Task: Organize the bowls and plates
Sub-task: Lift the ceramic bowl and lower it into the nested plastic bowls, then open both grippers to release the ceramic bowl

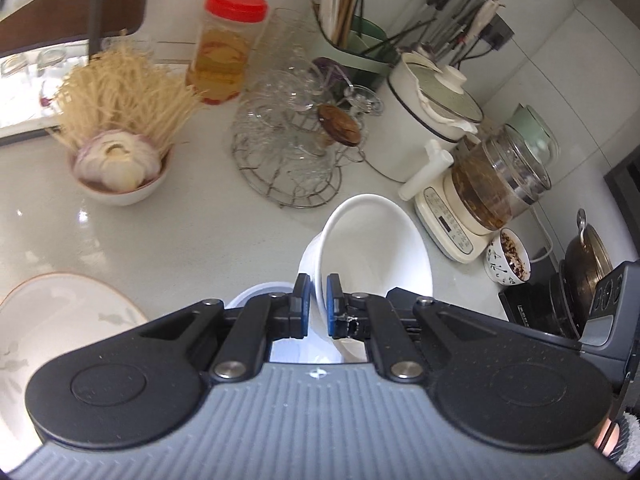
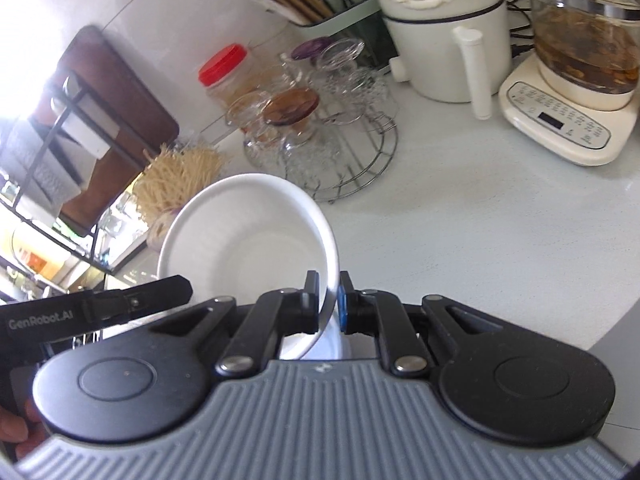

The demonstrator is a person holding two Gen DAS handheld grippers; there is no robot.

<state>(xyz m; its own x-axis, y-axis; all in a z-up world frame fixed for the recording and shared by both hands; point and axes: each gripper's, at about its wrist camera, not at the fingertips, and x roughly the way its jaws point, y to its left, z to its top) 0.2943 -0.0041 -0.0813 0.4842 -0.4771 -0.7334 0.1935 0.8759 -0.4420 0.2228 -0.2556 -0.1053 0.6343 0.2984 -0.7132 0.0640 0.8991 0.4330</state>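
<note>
My left gripper point(image 1: 318, 306) is shut on the rim of a white bowl point(image 1: 380, 244), held tilted above the counter. My right gripper point(image 2: 329, 304) is shut on the rim of another white bowl point(image 2: 248, 236), also tilted on its side. A white plate with a leaf pattern point(image 1: 60, 312) lies on the counter at the lower left of the left wrist view. Part of another white dish point(image 1: 256, 294) shows under the left gripper. The other gripper's black body point(image 2: 96, 308) shows at the left of the right wrist view.
A bowl of garlic and dried noodles point(image 1: 120, 160), a red-lidded jar point(image 1: 224, 48), a wire rack of glasses point(image 1: 292, 140), a white cooker point(image 1: 428, 116), a glass kettle on its base point(image 1: 488, 192), a small patterned bowl point(image 1: 508, 260) and a dark pot point(image 1: 588, 264) crowd the counter point(image 2: 480, 240).
</note>
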